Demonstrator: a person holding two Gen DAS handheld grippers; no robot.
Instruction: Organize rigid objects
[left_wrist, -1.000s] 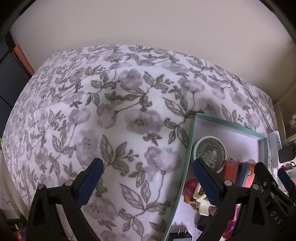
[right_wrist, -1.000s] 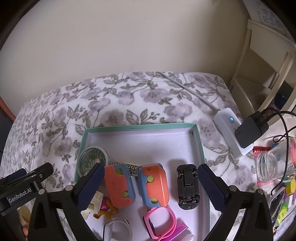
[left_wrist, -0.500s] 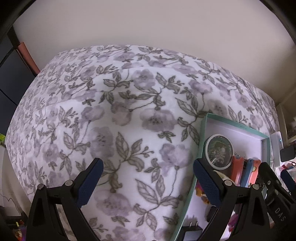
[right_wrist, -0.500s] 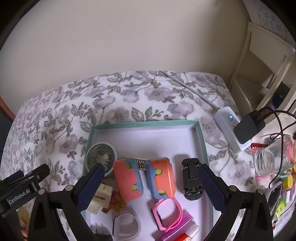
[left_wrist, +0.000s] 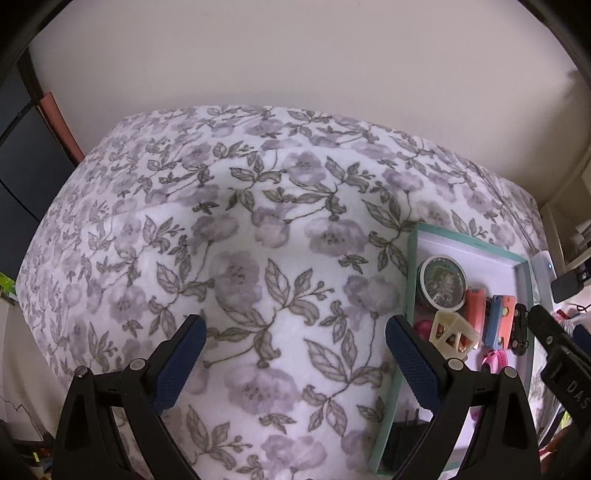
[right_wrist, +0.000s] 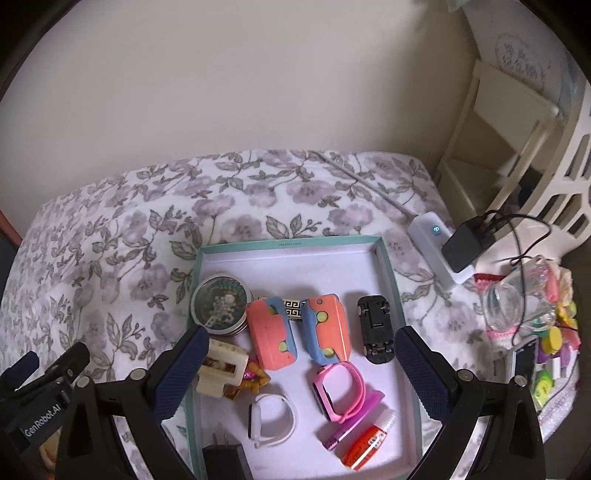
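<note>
Floral fabric, white with grey-purple blooms, covers the bed (left_wrist: 258, 258) that carries everything. The left hand-held gripper (left_wrist: 295, 354) hangs over the bare left part of that cover, its dark blue pads spread wide with nothing between them.

Toward the bed's right side lies a shallow teal-rimmed tray (right_wrist: 291, 244) with a white floor. At its left edge sits a round tin (right_wrist: 221, 308) with a patterned lid, and just in front of that a cream plastic toy (right_wrist: 221, 366), partly hidden by a gripper pad. Two orange-and-blue toys (right_wrist: 271, 334) lie side by side in the middle of the tray, close together, with a black-and-gold patterned strip (right_wrist: 293, 308) showing between their far ends. A black toy car (right_wrist: 376, 334) lies belly-up near the right edge. Closer to the tray's near edge are a white watch (right_wrist: 273, 415), a pink watch (right_wrist: 340, 387), and a red-and-white tube (right_wrist: 369, 441); a black plug (right_wrist: 221, 456) rests at the near left corner.

The right hand-held gripper (right_wrist: 297, 373) hovers above the tray, fully spread and holding nothing.

Past the tray's right edge a white power strip (right_wrist: 434, 245) with a lit indicator carries a black adapter (right_wrist: 467, 245).
</note>
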